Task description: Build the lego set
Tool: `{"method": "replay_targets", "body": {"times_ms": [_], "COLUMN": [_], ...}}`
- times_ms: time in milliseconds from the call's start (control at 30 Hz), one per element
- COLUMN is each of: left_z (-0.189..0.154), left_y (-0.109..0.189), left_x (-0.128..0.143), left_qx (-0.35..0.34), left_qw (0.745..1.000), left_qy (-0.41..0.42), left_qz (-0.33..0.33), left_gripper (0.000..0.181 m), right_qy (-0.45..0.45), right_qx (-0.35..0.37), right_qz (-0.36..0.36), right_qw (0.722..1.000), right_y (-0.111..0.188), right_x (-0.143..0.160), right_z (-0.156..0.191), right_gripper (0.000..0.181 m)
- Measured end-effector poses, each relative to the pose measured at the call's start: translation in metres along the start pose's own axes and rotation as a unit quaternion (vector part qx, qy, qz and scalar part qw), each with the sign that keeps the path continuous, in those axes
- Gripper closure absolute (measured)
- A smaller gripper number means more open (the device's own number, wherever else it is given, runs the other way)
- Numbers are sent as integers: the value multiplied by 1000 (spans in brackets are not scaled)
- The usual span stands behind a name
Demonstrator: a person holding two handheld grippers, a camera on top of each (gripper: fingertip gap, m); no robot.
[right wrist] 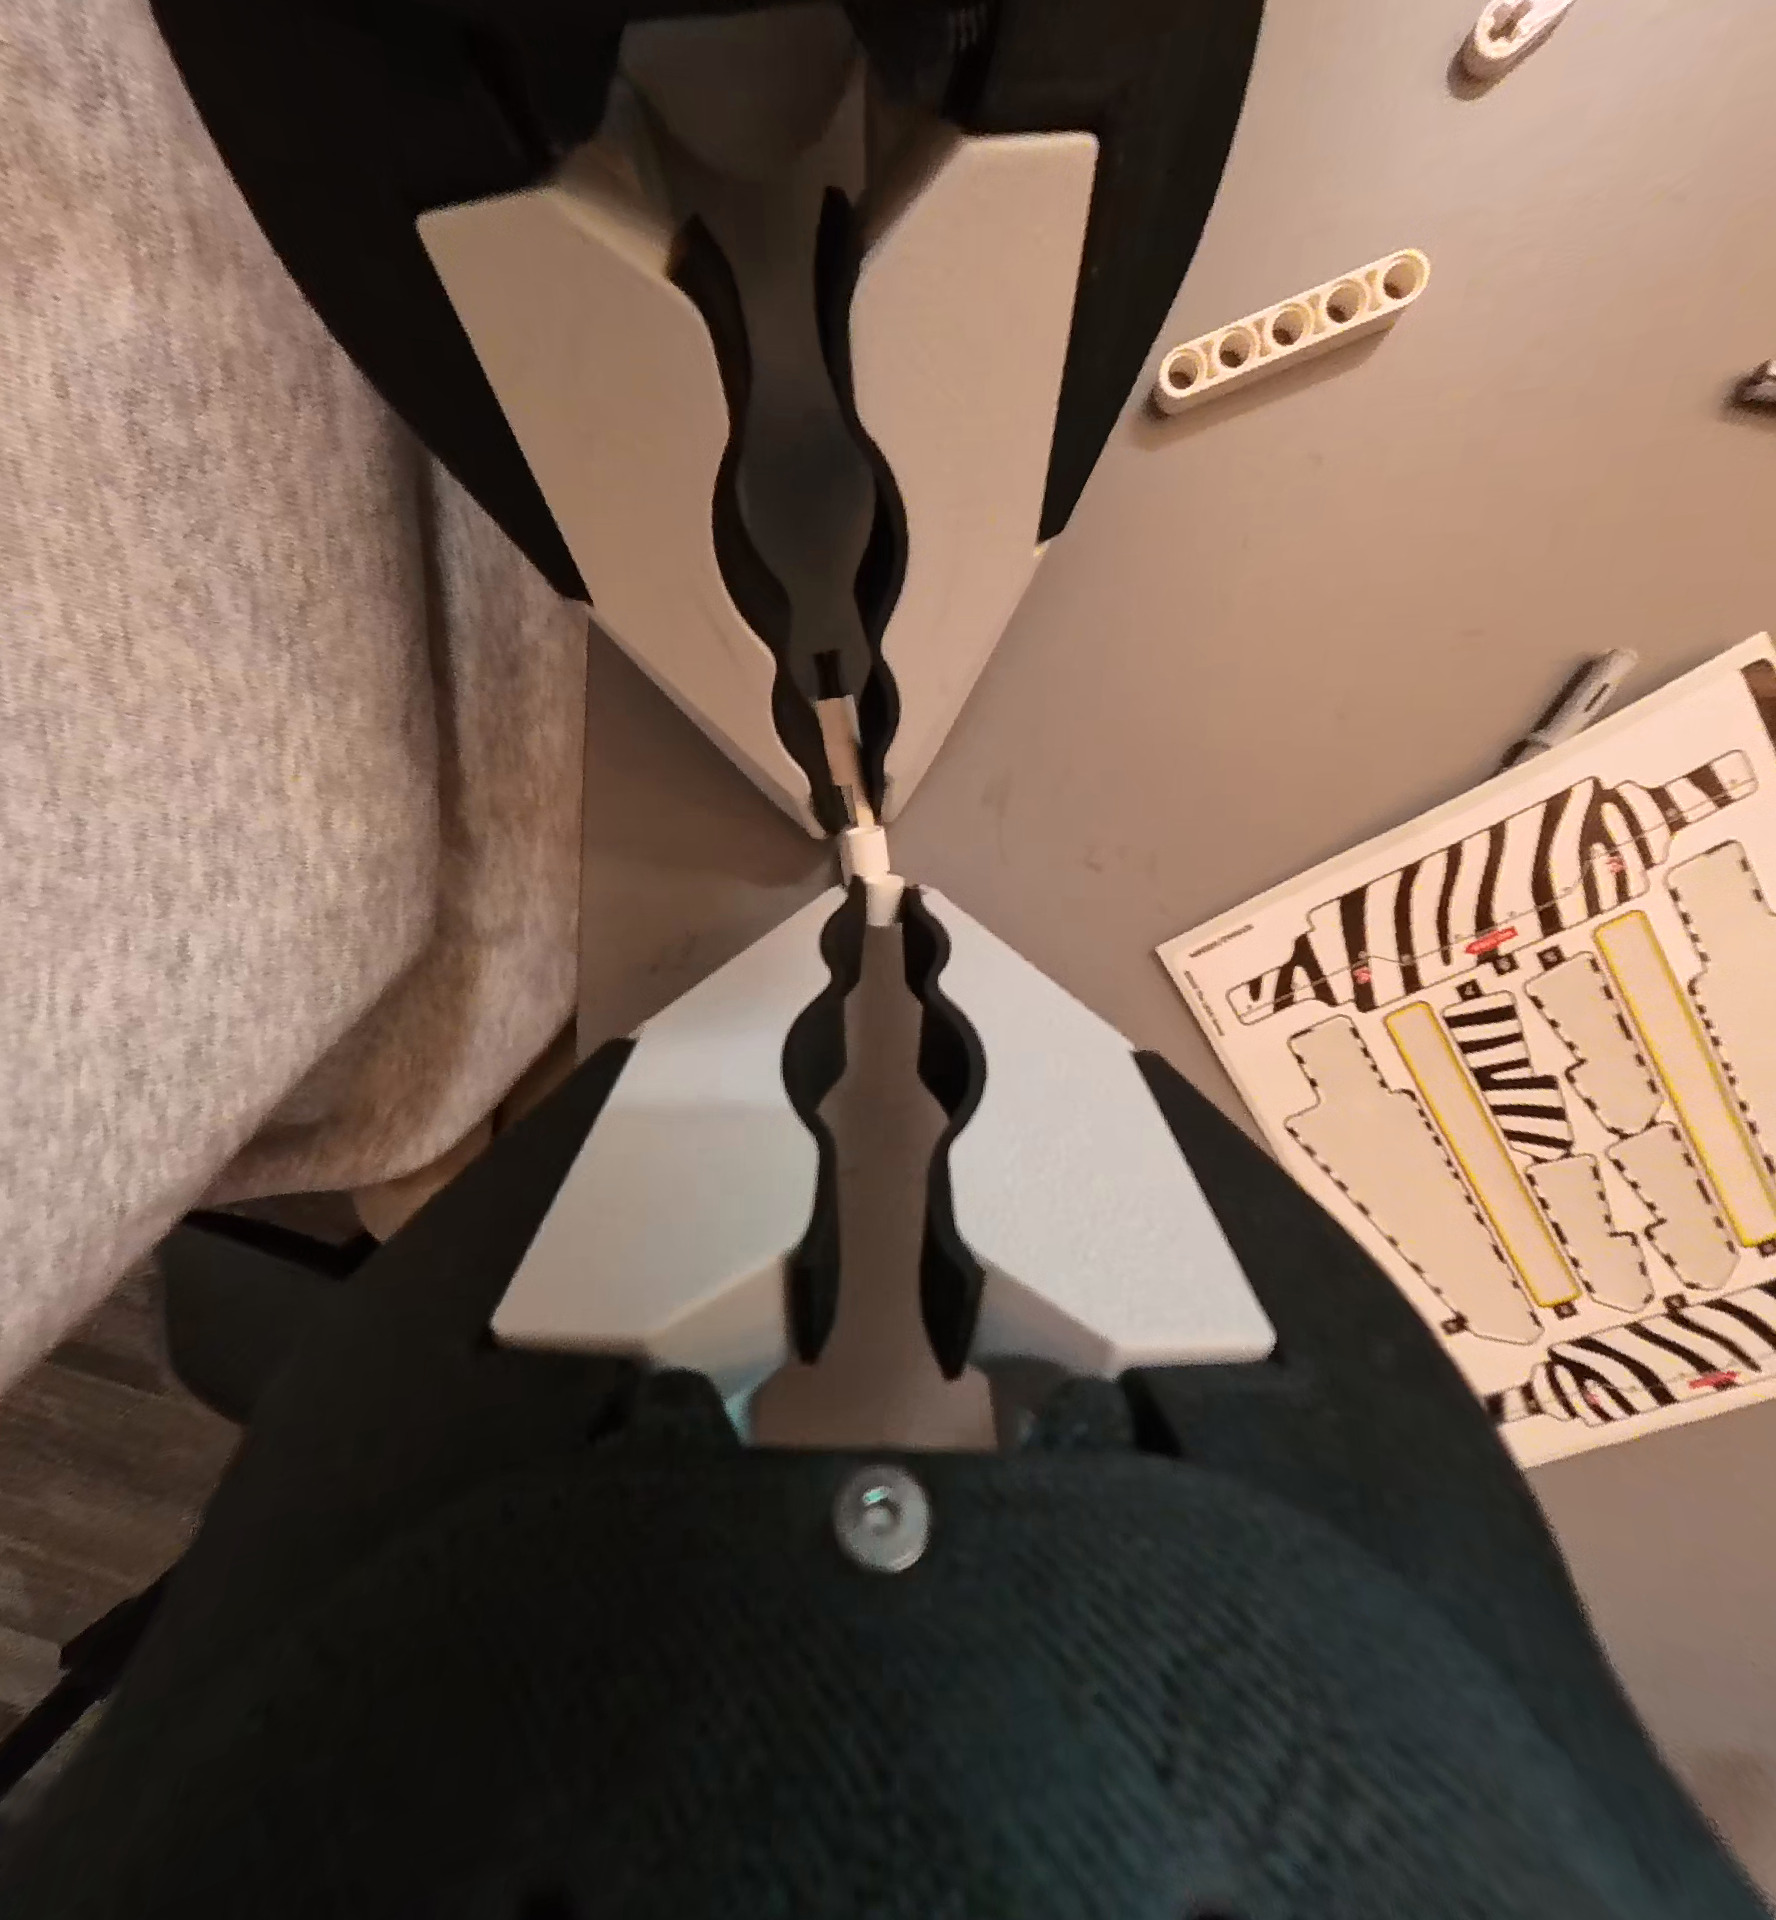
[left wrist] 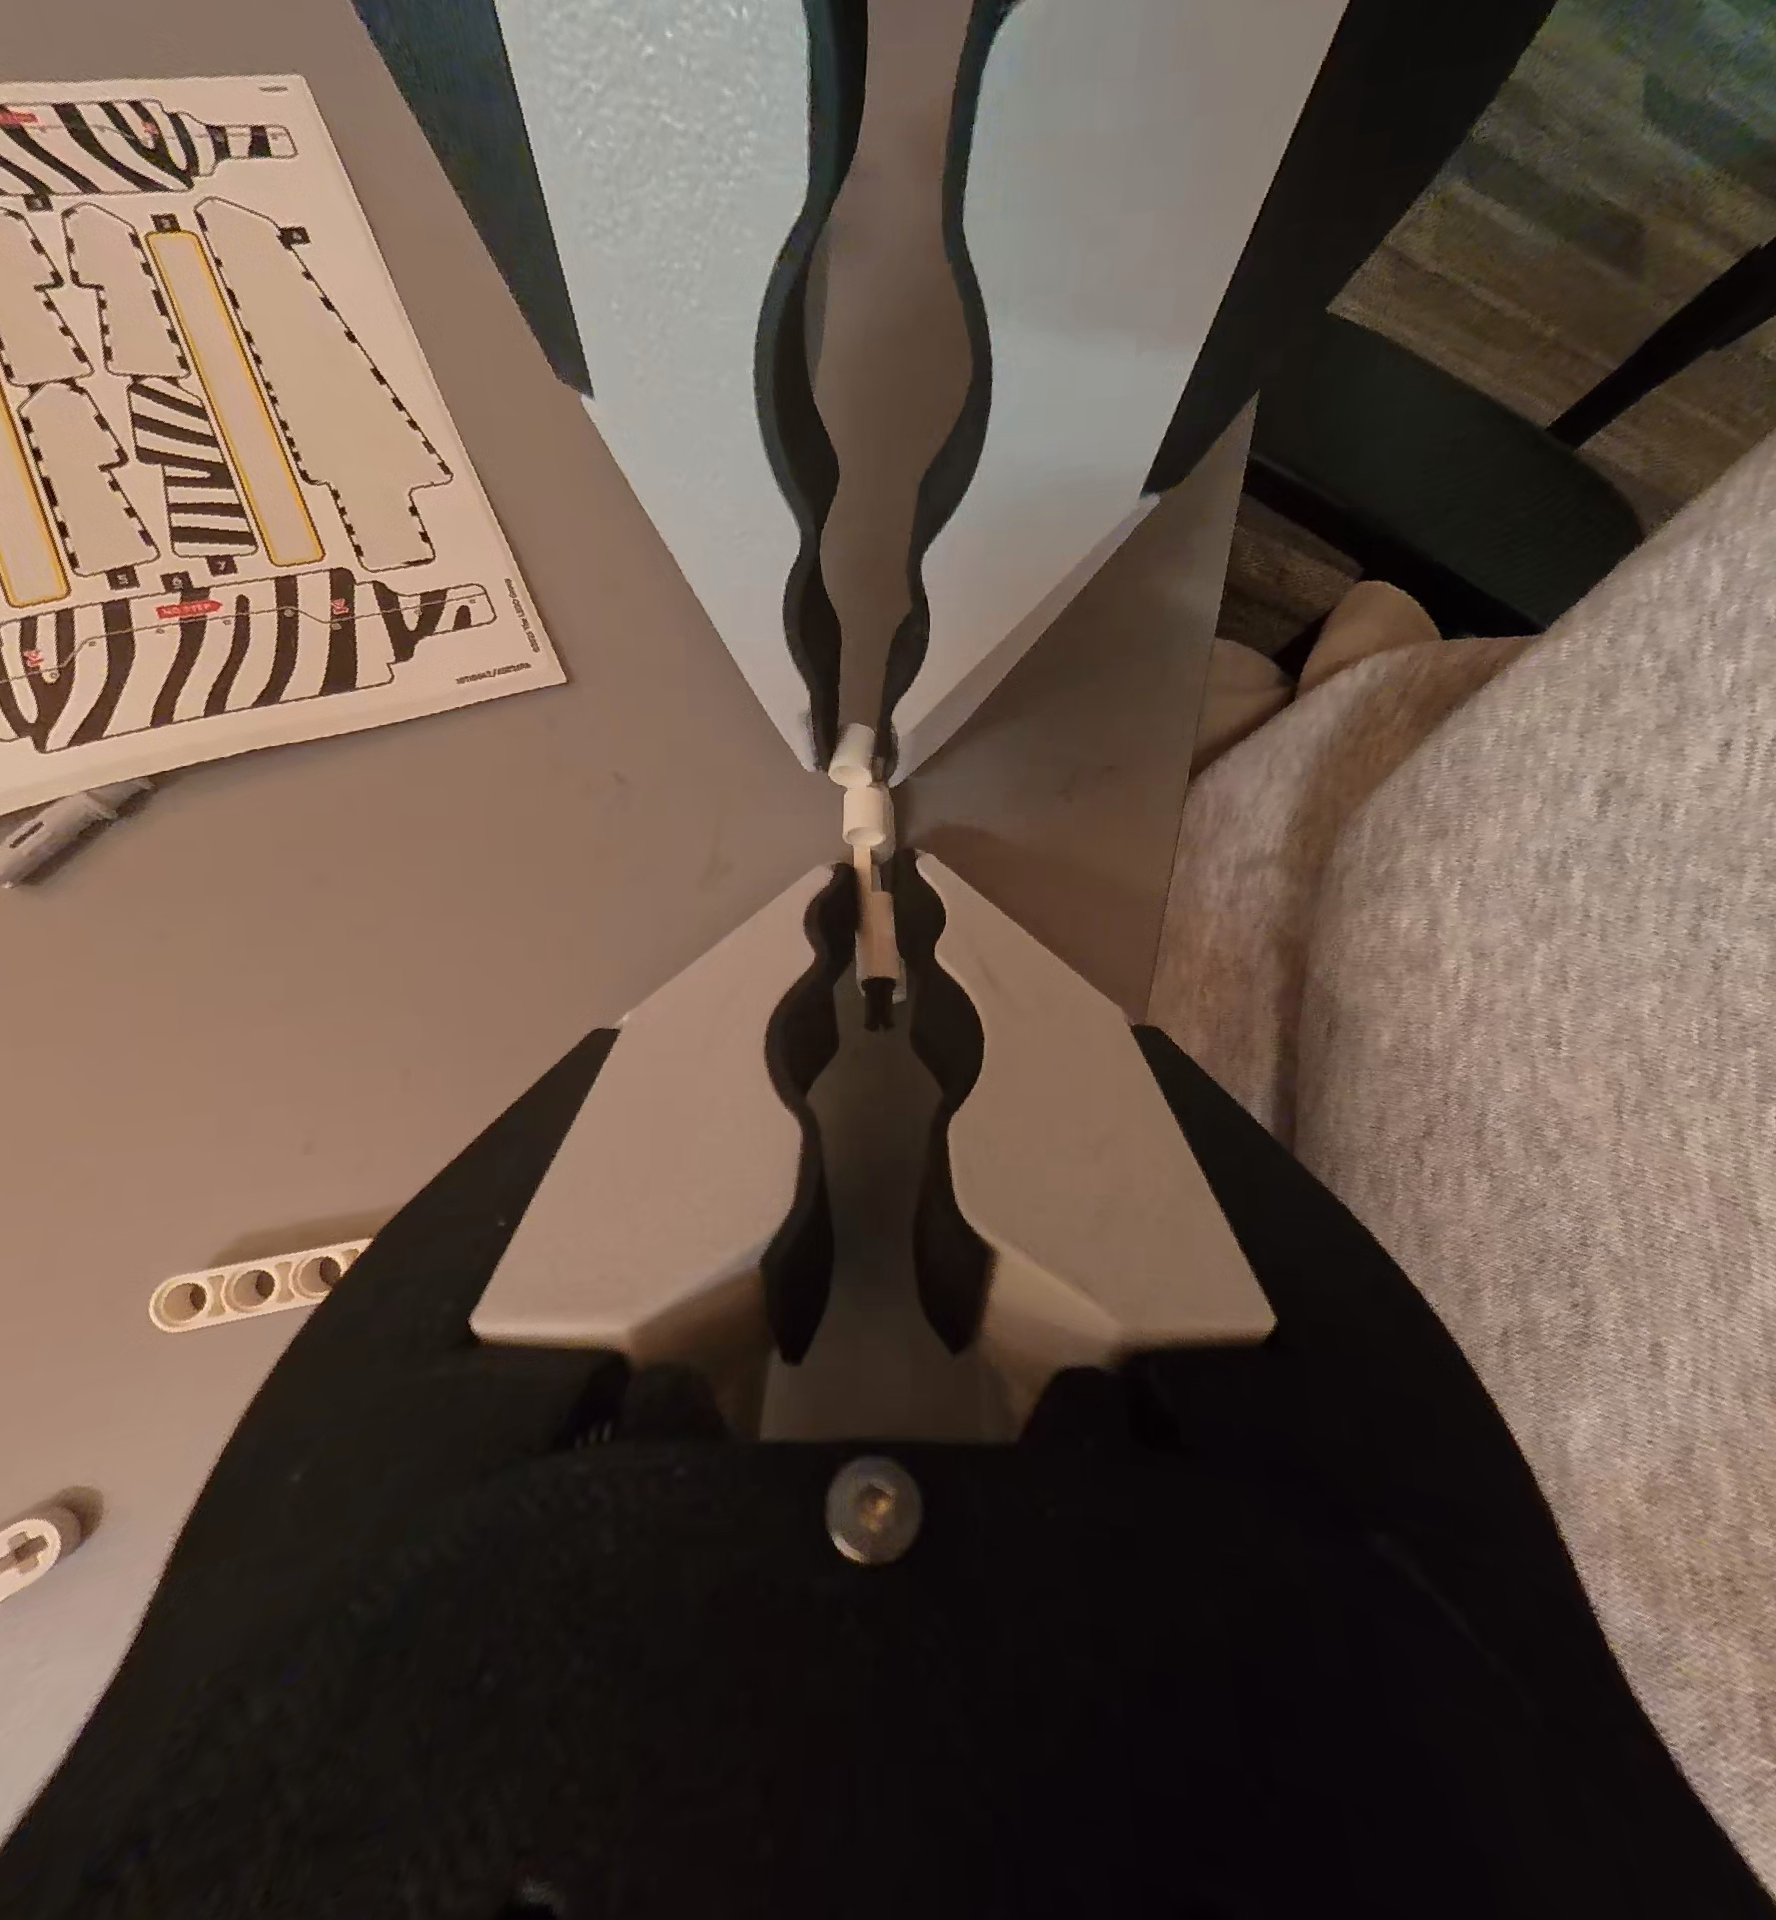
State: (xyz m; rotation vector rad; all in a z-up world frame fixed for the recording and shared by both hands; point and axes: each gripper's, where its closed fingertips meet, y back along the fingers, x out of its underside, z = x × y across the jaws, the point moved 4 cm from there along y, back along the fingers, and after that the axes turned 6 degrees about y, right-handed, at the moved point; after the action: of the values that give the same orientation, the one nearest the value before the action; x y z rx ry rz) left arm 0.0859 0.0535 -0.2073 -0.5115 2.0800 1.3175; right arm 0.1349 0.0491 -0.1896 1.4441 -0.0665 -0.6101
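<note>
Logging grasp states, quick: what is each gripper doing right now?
Left gripper: shut on the thin white pin piece.
Right gripper: shut on the small white connector, tip to tip with the left one.

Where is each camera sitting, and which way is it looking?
Left wrist view: sits on the left claw, looking along it at the right claw tip to tip; a grey-clothed leg shows.
Right wrist view: sits on the right claw, looking back at the left claw.
Both share: the small white lego pieces pinched between them, sticker sheet, white holed beam, grey table.
</note>
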Motion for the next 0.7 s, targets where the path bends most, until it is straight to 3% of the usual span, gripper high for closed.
{"method": "replay_targets", "body": {"times_ms": [500, 700], "left_z": [0, -2], "left_y": [0, -1], "left_x": [0, 1], "left_qx": [-7, -27], "left_qw": [1000, 999], "left_qy": [-6, -29], "left_qz": [0, 0], "left_gripper": [173, 173], "right_qy": [49, 35], "right_qx": [43, 21], "right_qz": [-16, -13], "right_qw": [998, 999], "right_y": [2, 0], "right_x": [3, 4], "right_z": [8, 7], "right_gripper": [175, 175]}}
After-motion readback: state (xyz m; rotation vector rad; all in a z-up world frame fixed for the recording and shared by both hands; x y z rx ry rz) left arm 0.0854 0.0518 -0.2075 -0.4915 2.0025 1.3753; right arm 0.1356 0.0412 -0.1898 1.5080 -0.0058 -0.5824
